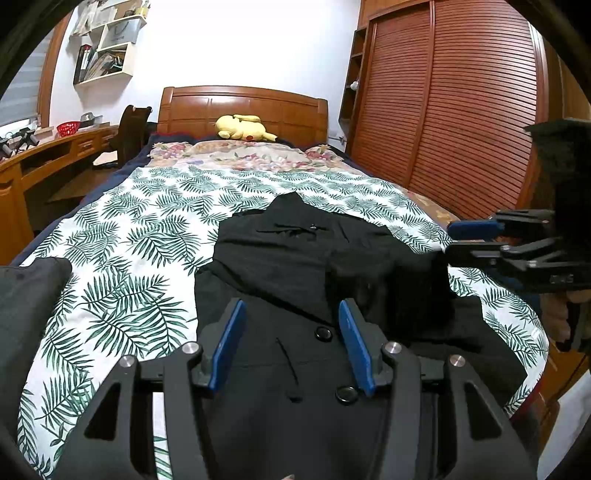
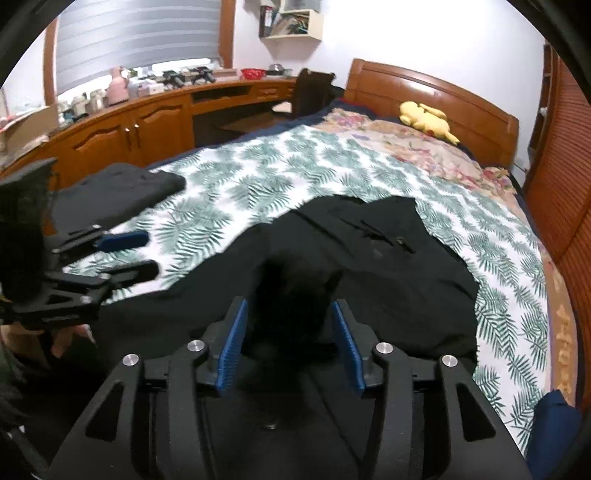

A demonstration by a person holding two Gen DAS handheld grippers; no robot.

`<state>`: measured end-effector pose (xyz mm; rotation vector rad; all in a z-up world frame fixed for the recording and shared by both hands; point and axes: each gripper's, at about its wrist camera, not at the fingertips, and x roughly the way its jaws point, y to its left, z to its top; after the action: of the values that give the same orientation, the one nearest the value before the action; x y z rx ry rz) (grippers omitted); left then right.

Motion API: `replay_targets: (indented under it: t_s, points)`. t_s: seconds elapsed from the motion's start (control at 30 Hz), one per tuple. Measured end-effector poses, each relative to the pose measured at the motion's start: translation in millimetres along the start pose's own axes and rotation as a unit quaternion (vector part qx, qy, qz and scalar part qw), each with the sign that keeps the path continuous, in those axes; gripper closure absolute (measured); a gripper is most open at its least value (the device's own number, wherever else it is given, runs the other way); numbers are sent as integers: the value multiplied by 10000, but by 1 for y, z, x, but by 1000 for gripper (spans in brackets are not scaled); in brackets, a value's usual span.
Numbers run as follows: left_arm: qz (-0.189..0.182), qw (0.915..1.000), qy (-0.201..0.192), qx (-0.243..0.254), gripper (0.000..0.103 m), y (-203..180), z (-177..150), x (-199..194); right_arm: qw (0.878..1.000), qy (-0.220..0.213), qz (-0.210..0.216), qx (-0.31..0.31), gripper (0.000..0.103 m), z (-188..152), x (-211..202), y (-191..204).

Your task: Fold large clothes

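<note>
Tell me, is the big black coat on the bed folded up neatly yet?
Not yet. The black coat lies partly spread and rumpled across the leaf-print bedspread, buttons showing, with one bunched part lifted between the open right gripper.

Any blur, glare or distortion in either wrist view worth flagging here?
Left wrist view: sharp, strong fisheye bending of the wardrobe, dark corner vignette, black coat loses detail. Right wrist view: softer, with motion blur on the dark cloth between the right gripper fingers and on the left gripper; bright window slightly washed out.
</note>
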<state>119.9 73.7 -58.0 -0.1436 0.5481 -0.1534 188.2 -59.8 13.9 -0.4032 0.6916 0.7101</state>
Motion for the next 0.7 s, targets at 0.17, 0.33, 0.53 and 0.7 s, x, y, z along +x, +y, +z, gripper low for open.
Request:
replay_targets:
  t_s: [0.17, 0.33, 0.53, 0.7]
  points:
    - [24, 10000, 15, -10, 51, 2, 0, 0, 9997, -167, -51, -199, 51, 2, -11, 10]
    - [44, 10000, 60, 20, 51, 3, -2, 1, 9999, 5, -129, -57, 51, -6, 2, -1]
    - [57, 9998, 165, 104, 51, 0, -5, 7, 9994, 120, -254, 224, 51, -23, 14, -21]
    - [61, 9995, 282, 148, 51, -1, -8, 13, 9982, 204, -377, 420, 51, -43, 20, -37]
